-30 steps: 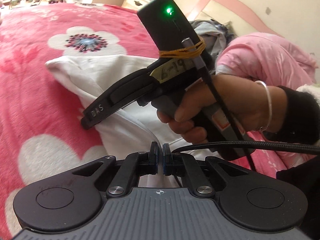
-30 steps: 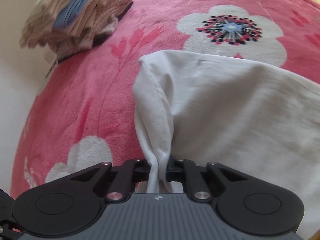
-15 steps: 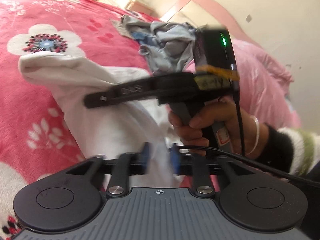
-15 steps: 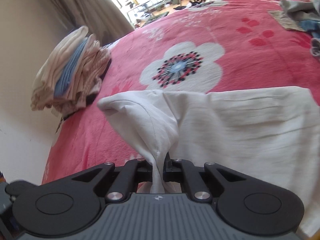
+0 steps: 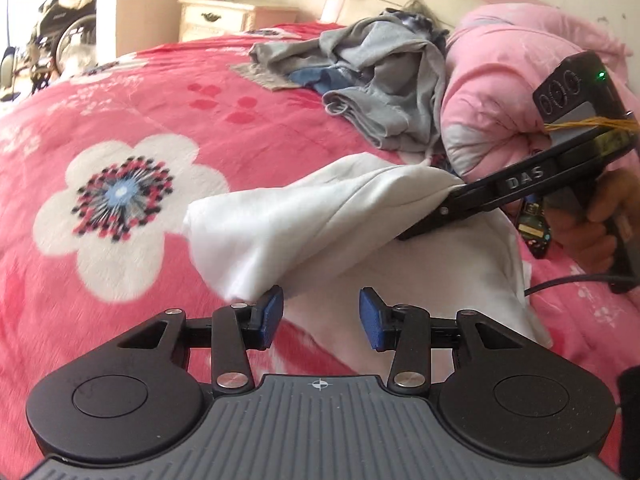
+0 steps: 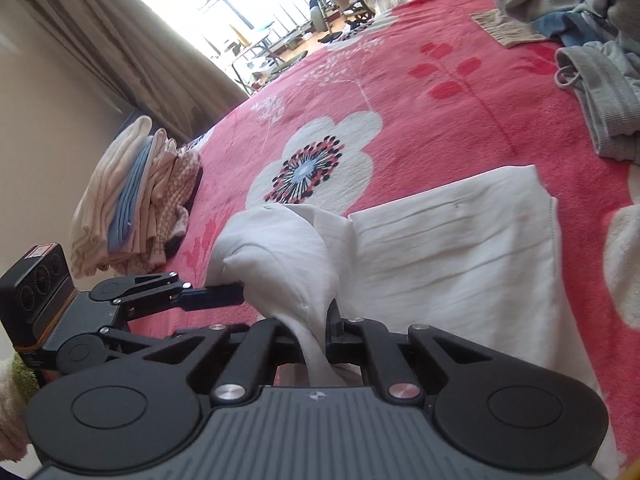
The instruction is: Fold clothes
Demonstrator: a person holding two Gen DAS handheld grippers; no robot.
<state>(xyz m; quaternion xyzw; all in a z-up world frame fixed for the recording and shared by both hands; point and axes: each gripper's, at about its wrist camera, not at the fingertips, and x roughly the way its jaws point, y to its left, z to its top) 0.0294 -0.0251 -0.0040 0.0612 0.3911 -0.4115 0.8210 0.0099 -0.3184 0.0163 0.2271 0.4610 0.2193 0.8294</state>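
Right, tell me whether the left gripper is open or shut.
Open: the left gripper has its blue pads spread apart, with nothing between them.

White garment (image 6: 452, 248), corner lifted

Left tool (image 5: 320, 318) agape, right tool (image 6: 316, 334) clamped.

The right gripper (image 6: 320, 328) pinches a bunched fold of the white garment (image 6: 452, 256) — the rest lies flat on the pink floral blanket (image 6: 400, 92) (folded stack (image 6: 132, 200) beyond).
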